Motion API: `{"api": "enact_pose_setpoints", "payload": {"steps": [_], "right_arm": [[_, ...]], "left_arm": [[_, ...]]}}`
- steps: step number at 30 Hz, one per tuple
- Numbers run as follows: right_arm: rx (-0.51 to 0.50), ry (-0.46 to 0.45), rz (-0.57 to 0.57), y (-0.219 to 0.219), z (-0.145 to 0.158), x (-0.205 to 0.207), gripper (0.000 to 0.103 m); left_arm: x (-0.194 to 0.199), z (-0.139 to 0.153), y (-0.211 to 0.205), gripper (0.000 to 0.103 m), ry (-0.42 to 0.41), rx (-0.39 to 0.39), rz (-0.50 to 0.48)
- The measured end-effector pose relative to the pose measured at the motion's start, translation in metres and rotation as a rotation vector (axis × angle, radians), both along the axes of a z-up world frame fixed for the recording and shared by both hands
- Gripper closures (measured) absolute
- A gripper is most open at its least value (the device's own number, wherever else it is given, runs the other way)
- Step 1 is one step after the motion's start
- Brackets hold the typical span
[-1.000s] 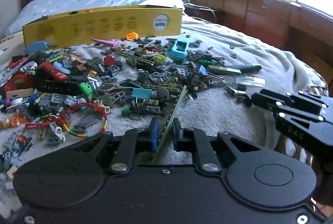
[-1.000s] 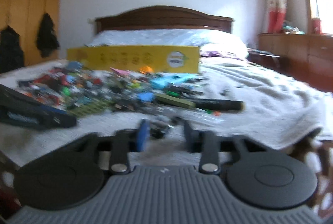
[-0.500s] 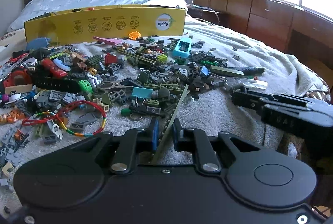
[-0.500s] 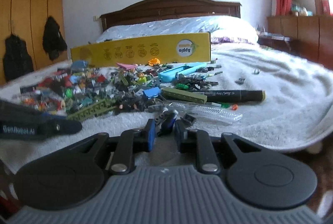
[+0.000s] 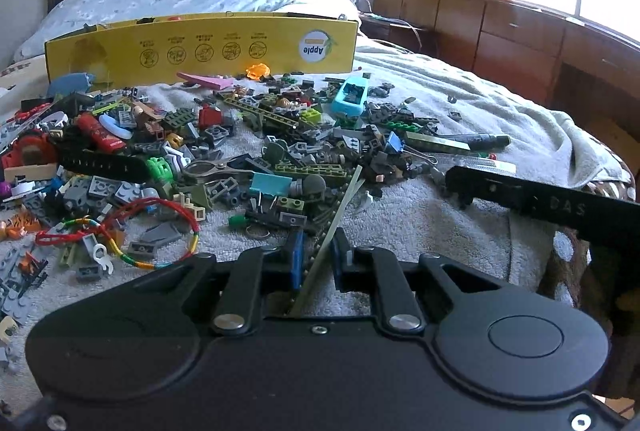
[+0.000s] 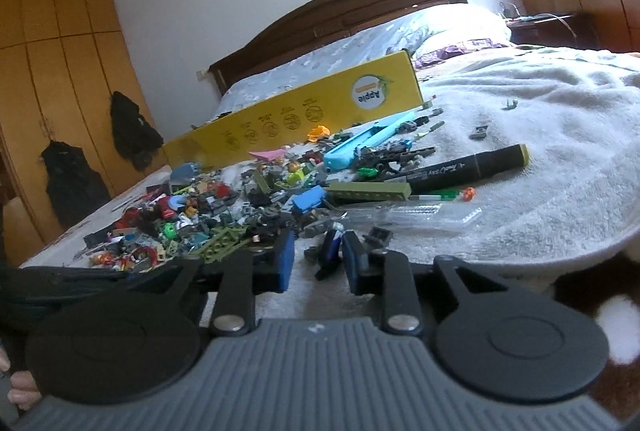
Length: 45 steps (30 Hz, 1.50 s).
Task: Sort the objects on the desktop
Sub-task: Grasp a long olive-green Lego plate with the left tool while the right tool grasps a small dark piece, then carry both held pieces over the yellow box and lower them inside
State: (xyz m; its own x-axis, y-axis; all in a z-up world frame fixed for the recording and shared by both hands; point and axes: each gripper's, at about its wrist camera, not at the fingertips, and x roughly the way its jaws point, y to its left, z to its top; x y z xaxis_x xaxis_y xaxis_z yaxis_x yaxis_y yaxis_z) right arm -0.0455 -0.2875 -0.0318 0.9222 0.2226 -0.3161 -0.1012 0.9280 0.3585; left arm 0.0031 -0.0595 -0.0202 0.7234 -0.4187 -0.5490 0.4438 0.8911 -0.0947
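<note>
Left wrist view shows one yellow box (image 5: 200, 43) behind one big unsorted pile of toy bricks (image 5: 248, 159) on the bed blanket (image 5: 500, 103); sorting looks barely begun. One black marker (image 6: 468, 167) lies at the pile's edge. The left gripper (image 5: 316, 259) pinches one long green strip (image 5: 336, 219); the right gripper (image 6: 320, 259) stands slightly apart around one small blue piece (image 6: 331, 245).

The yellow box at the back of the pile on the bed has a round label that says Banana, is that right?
Not quite. The yellow box does stand at the back of the pile on the bed, but its round label reads Apple, printed upside down. The left wrist view shows it clearly.
</note>
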Motion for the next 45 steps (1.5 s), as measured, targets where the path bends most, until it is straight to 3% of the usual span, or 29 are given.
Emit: {"api": "enact_pose_setpoints", "payload": {"steps": [4,5,9,20,23,27,32,38,45], "right_arm": [[0.000,0.018,-0.031,-0.002,0.000,0.007,0.090],[-0.003,0.016,-0.039,-0.001,0.001,0.007,0.091],[-0.016,-0.021,-0.041,0.001,0.010,-0.003,0.091],[-0.065,-0.060,-0.013,0.016,0.033,-0.008,0.091],[-0.071,-0.045,-0.052,0.020,0.034,-0.003,0.091],[0.002,-0.024,-0.074,0.022,0.032,0.005,0.091],[-0.029,-0.061,-0.059,0.037,0.039,0.014,0.091],[-0.031,-0.126,-0.035,0.039,0.061,0.034,0.091],[-0.034,-0.109,-0.011,0.041,0.062,0.057,0.091]], "left_arm": [[0.000,0.002,-0.002,0.095,-0.018,0.004,0.011],[-0.002,0.004,-0.002,0.099,-0.032,0.006,0.017],[-0.012,0.014,-0.002,0.099,-0.100,0.019,0.020],[0.003,0.029,0.029,0.099,-0.046,-0.096,0.094],[0.012,0.028,0.033,0.099,-0.030,-0.078,0.101],[0.027,0.029,0.036,0.099,-0.007,-0.077,0.111],[0.047,0.033,0.033,0.099,0.040,-0.055,0.137],[0.071,0.056,0.031,0.099,0.015,-0.050,0.174],[0.096,0.068,0.025,0.099,-0.012,-0.040,0.164]]}}
